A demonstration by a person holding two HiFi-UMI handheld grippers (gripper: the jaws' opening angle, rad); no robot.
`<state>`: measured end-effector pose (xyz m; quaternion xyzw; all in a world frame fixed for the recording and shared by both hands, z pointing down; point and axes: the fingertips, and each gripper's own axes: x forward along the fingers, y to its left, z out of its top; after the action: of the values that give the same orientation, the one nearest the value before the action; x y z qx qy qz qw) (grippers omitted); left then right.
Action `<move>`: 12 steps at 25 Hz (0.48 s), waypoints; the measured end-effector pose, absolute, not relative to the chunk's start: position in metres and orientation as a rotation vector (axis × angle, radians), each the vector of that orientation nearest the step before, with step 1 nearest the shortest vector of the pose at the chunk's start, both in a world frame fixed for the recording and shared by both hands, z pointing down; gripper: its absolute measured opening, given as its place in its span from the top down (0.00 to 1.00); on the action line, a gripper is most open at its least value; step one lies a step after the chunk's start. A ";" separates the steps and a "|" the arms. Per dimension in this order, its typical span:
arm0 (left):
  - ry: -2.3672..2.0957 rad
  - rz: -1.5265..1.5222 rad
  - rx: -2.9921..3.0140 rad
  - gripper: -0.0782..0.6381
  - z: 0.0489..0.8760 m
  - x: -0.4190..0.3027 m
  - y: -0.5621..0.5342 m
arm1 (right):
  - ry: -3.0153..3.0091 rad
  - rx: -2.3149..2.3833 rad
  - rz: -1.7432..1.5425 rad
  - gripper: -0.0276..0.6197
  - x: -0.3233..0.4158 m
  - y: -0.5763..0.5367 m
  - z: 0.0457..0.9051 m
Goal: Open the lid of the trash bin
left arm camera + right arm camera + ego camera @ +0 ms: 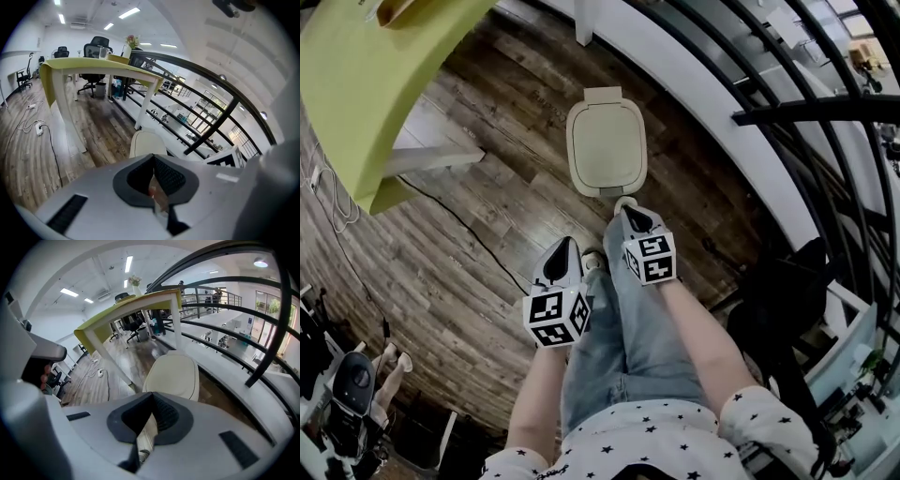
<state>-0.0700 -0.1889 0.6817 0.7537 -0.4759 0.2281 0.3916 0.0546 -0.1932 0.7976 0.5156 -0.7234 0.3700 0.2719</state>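
A cream trash bin (607, 145) stands on the wood floor with its lid down flat. In the head view my right gripper (630, 214) is shut and empty, its tip just short of the bin's near edge. My left gripper (562, 258), also shut and empty, hangs lower and to the left, farther from the bin. The right gripper view has the closed lid (174, 376) right beyond the closed jaw tips of the right gripper (152, 395). In the left gripper view, part of the bin (146, 143) peeks over the left gripper (153, 157).
A yellow-green table (356, 84) on white legs stands to the bin's left, with a cable (459, 220) trailing over the floor. A white ledge and black railing (806, 112) curve along the right. Dark gear (778, 300) sits at the right. My jeans-clad legs (628, 328) are below.
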 end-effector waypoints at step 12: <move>-1.204 0.589 1.853 0.87 0.724 -0.072 -0.194 | -1.880 1.321 1.009 0.97 0.046 -0.199 0.877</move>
<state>-0.0721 -0.1936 0.7245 0.7375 -0.4792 0.2344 0.4143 0.0461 -0.1990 0.8768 0.5002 -0.7121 0.3823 0.3107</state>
